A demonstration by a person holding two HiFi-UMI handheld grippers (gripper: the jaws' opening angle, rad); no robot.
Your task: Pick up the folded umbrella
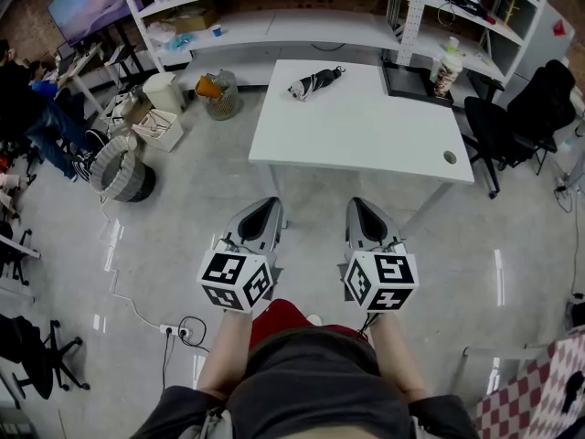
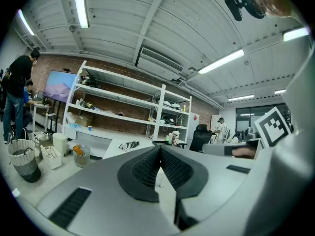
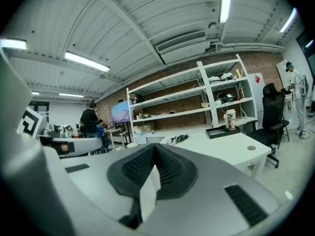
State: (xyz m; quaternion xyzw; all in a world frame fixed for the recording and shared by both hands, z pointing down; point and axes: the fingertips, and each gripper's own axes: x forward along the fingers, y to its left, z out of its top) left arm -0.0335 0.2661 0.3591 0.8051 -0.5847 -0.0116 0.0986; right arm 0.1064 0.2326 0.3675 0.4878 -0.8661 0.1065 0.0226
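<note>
On the far edge of a white rectangular table [image 1: 366, 140], a folded black-and-white umbrella [image 1: 315, 82] lies on its side, untouched, with a shallow black tray [image 1: 416, 82] near it along the same edge. Well short of the table, over the grey floor, a person holds the left gripper [image 1: 265, 207] and the right gripper [image 1: 363, 207] side by side, pointing toward it. Both pairs of jaws are pressed together with nothing between them. White metal shelving [image 1: 302, 26] lines the brick wall behind.
</note>
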